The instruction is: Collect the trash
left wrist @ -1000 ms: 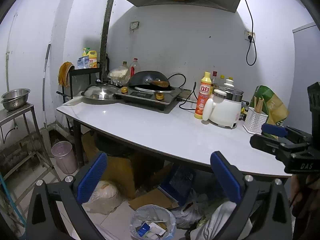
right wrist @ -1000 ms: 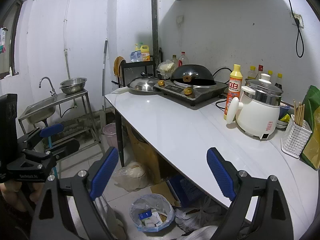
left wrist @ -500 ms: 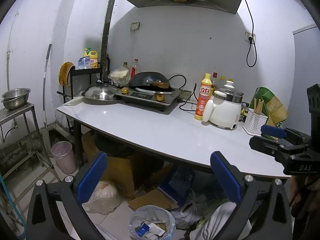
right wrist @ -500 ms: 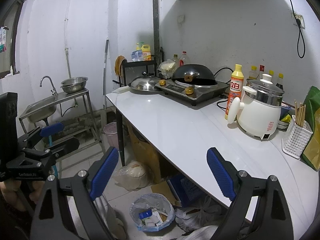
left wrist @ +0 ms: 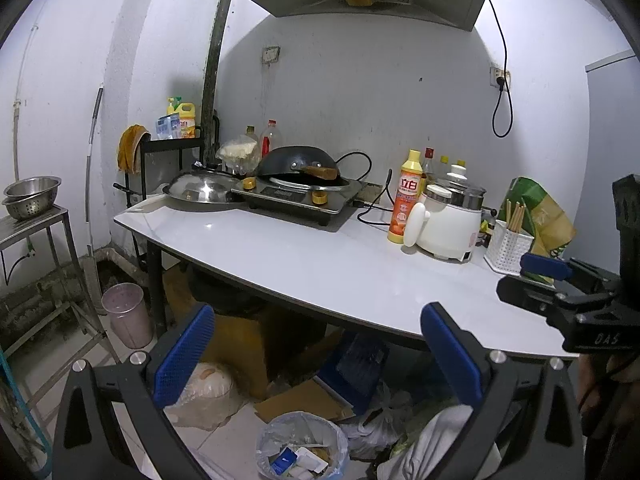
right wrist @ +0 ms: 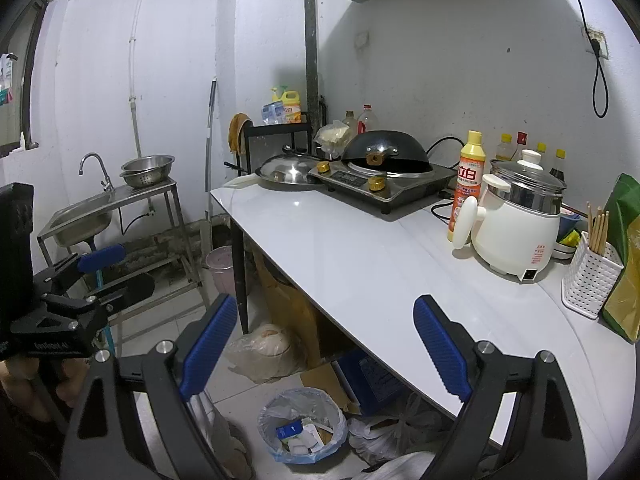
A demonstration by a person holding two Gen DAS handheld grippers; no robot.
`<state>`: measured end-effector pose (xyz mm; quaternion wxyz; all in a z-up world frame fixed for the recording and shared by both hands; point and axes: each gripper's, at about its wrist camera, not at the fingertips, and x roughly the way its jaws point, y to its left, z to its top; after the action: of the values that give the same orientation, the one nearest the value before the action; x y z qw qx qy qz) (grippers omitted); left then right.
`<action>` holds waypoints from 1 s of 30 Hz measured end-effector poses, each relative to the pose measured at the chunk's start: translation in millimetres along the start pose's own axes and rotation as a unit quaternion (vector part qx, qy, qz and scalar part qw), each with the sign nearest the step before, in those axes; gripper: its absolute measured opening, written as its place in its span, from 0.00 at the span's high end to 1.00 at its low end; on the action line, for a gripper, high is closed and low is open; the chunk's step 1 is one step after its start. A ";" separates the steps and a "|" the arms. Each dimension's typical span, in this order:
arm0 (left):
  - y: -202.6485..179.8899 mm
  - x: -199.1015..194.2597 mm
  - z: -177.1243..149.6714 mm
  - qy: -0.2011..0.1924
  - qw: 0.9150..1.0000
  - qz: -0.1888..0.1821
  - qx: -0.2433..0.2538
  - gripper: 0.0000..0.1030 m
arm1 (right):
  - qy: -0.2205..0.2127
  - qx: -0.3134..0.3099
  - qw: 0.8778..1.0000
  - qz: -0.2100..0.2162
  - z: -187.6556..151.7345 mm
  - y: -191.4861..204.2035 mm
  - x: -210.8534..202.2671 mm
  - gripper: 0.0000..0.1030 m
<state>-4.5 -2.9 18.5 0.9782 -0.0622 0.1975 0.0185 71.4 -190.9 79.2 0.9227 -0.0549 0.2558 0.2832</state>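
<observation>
A small bin lined with a clear bag [left wrist: 302, 446] stands on the floor under the white table [left wrist: 320, 264]; it holds cartons and paper scraps. It also shows in the right wrist view [right wrist: 302, 424]. My left gripper [left wrist: 316, 344] is open and empty, held in the air above the bin. My right gripper [right wrist: 326, 352] is open and empty too, above the bin and beside the table edge. Each gripper shows in the other's view: the right gripper [left wrist: 560, 280] at the right edge, the left gripper [right wrist: 80, 276] at the left edge.
On the table stand a stove with a wok [left wrist: 300, 168], a pan lid [left wrist: 204, 190], a yellow bottle [left wrist: 406, 200], a white cooker [left wrist: 448, 220] and a chopstick basket [left wrist: 508, 244]. Under it lie bags [left wrist: 204, 392], cardboard and a blue crate [left wrist: 356, 364]. A pink bin [left wrist: 128, 314] and steel sink stand [right wrist: 88, 216] are at left.
Both views have shifted slightly, as if the grippers drew back and rose a little. Both grippers stay open and empty.
</observation>
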 end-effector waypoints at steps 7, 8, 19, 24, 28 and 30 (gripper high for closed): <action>-2.6 -1.5 0.3 -0.002 1.000 0.001 -0.001 0.00 | -0.002 0.000 1.000 0.000 1.2 -1.9 -0.2 0.14; -2.9 -1.4 0.3 -0.002 1.000 0.001 -0.001 0.00 | -0.002 0.000 1.000 0.000 1.3 -2.2 -0.2 0.14; -4.4 -4.2 1.9 -0.004 1.000 0.002 -0.001 0.00 | -0.004 -0.002 1.000 0.001 3.7 -4.3 -2.1 0.14; -4.8 -4.0 2.0 -0.005 1.000 0.002 -0.001 0.00 | -0.005 -0.002 1.000 0.000 4.1 -3.7 -3.4 0.14; -4.9 -4.5 2.3 -0.005 1.000 0.002 -0.001 0.00 | -0.005 -0.002 1.000 0.000 4.2 -4.1 -3.3 0.14; -5.6 -4.3 2.4 -0.006 1.000 0.002 -0.001 0.00 | -0.005 -0.002 1.000 0.000 3.8 -3.6 -3.3 0.14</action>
<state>-7.3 -8.2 23.0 0.9791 -0.0625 0.1922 0.0212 72.8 -194.6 84.1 0.9237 -0.0553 0.2508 0.2844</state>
